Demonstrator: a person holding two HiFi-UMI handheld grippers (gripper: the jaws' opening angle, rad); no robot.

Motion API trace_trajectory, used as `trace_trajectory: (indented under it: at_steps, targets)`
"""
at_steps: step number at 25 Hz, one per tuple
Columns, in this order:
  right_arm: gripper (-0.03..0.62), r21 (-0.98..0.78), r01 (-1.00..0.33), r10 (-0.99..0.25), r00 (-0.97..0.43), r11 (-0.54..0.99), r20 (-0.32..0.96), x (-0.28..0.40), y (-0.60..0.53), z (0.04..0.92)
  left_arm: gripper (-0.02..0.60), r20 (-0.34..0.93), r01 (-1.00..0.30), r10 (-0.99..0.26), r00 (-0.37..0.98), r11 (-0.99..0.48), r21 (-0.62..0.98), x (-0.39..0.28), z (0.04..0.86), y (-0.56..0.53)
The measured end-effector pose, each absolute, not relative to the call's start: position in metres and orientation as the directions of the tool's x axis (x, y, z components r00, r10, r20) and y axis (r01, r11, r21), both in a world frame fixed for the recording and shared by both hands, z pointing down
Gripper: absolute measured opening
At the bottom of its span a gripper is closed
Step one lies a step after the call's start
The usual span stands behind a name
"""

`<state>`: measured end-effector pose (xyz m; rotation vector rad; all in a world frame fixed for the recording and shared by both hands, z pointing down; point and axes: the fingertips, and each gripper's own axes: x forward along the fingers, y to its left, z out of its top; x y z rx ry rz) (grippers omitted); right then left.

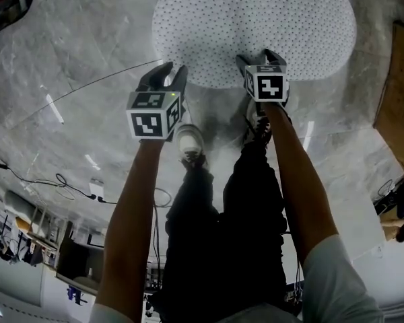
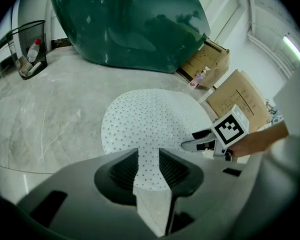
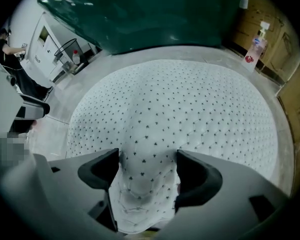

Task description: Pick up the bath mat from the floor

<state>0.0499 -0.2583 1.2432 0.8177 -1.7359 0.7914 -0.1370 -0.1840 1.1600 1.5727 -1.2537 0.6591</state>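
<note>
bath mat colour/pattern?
The bath mat is white with small dark specks all over; clearest in the right gripper view.

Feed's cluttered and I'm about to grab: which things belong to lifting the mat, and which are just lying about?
Job: bath mat; left gripper and right gripper, both open at its near edge.
Lying about: cardboard boxes, wire bin, pump bottle, dark green object.

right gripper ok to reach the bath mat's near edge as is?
Probably yes. The right gripper has its fingers apart, astride the near edge of the bath mat, and nothing else lies in the way.
</note>
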Motion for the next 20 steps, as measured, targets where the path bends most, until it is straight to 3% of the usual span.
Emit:
trace_trajectory:
  at_steps: [11, 20]
  targets:
    - [0.062, -0.142, -0.819, -0.064, -0.213, 0.556, 0.975, 0.056, -0.265, 1.222, 0.132, 0.865, -0.94, -0.412, 0.286, 0.054, 0.336, -0.149, 1.118, -0.184]
    - [0.04, -0.136, -0.814, -0.116, -0.242, 0.565, 0.963, 0.075, -0.291, 1.14, 0.132, 0.855, -0.935, -0.438, 0.278, 0.08, 0.345, -0.146, 1.053, -0.194]
